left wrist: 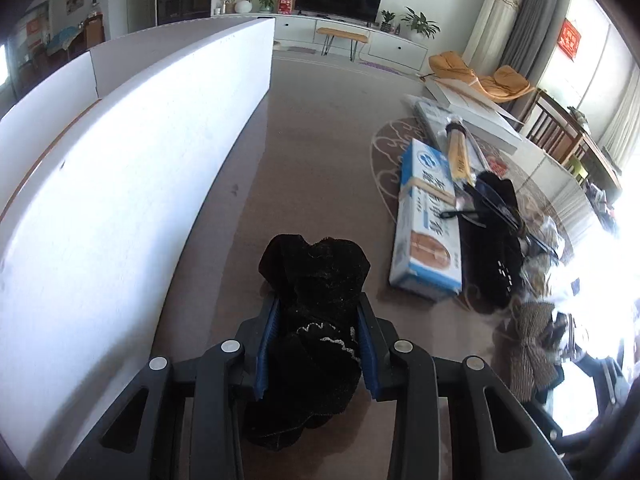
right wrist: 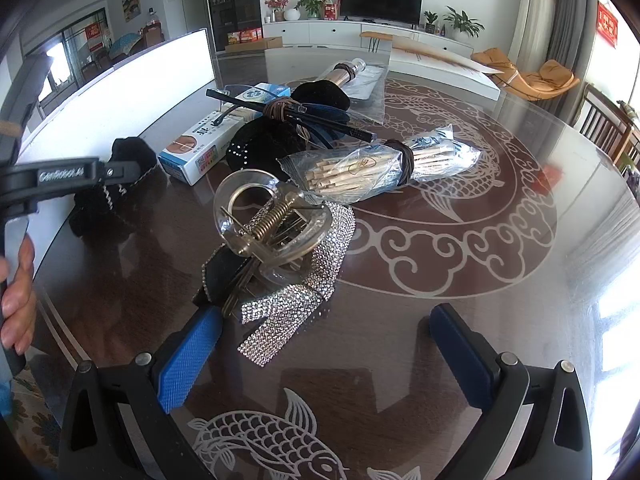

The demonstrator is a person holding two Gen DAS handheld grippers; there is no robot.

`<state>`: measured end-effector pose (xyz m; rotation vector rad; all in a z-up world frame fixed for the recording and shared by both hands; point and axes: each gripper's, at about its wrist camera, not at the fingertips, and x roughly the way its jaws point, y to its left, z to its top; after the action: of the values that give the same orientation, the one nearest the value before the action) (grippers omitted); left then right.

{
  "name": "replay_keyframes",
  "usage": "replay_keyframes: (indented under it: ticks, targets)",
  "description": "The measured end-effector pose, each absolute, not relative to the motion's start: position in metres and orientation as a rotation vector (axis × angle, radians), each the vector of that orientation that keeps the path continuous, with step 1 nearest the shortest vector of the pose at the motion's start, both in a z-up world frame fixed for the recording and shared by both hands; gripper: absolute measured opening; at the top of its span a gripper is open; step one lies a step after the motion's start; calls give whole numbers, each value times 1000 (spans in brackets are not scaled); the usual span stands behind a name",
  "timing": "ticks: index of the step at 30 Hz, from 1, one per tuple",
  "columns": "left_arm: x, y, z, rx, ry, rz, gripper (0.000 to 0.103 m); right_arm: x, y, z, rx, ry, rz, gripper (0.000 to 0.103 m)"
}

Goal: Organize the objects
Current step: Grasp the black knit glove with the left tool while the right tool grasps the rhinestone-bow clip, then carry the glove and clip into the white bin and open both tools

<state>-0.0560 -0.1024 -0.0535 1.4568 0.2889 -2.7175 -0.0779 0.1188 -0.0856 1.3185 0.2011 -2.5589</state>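
My left gripper (left wrist: 318,304) is shut on a black velvet hair tie (left wrist: 316,280) with white lace trim, its blue pads (left wrist: 270,332) pressing both sides. In the right wrist view the same gripper (right wrist: 132,170) holds the black hair tie (right wrist: 100,208) just over the table's left side. My right gripper (right wrist: 324,316) stands open above the glass table (right wrist: 460,340) with nothing between its fingers. Just beyond its left finger lie a clear claw clip (right wrist: 272,220) and a rhinestone band (right wrist: 316,264).
A tall white box wall (left wrist: 132,160) runs along the left. A blue and white carton (right wrist: 208,140), a black beaded cloth (right wrist: 260,144), a bag of wooden sticks (right wrist: 360,168) and a burlap bow (left wrist: 532,344) lie on the table. A hand (right wrist: 18,300) grips the left tool.
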Motion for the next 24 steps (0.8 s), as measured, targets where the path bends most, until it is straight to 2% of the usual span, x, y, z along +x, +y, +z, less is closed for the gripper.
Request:
replay_keyframes:
  ticks: [3, 5, 6, 9, 12, 13, 15, 16, 17, 18, 19, 24]
  targets:
    - [-25, -81, -55, 1470, 135, -2739, 43, -78, 119, -86, 1318, 201, -2559, 103]
    - [-17, -71, -57, 1488, 18, -2752, 63, -77, 119, -85, 1317, 193, -2559, 103]
    - [-16, -68, -58, 1485, -32, -2755, 66, -77, 121, -85, 1312, 172, -2559, 103]
    - [-18, -70, -57, 1452, -101, -2746, 70, -72, 132, -82, 1312, 50, -2559, 103]
    - [-23, -79, -59, 1467, -37, -2753, 72, -70, 136, -73, 1328, -195, -2497, 103]
    - [-23, -80, -60, 1464, -17, -2754, 71, -71, 131, -69, 1327, -237, -2495, 103]
    - [-22, -81, -59, 1431, 0, -2764, 56, -78, 114, -64, 1342, -241, -2512, 103]
    - [-21, -79, -58, 1422, -6, -2776, 36, -84, 105, -64, 1367, -232, -2525, 102]
    - [-21, -76, -58, 1426, -22, -2776, 35, -90, 98, -67, 1400, -220, -2536, 89]
    - [-20, -74, -58, 1426, -24, -2778, 35, -94, 93, -71, 1437, -195, -2547, 64]
    - [-18, -74, -58, 1440, -6, -2785, 34, -96, 90, -72, 1439, -141, -2594, 54]
    - [6, -78, -34, 1482, 140, -2862, 34, -79, 110, -70, 1388, -229, -2570, 49]
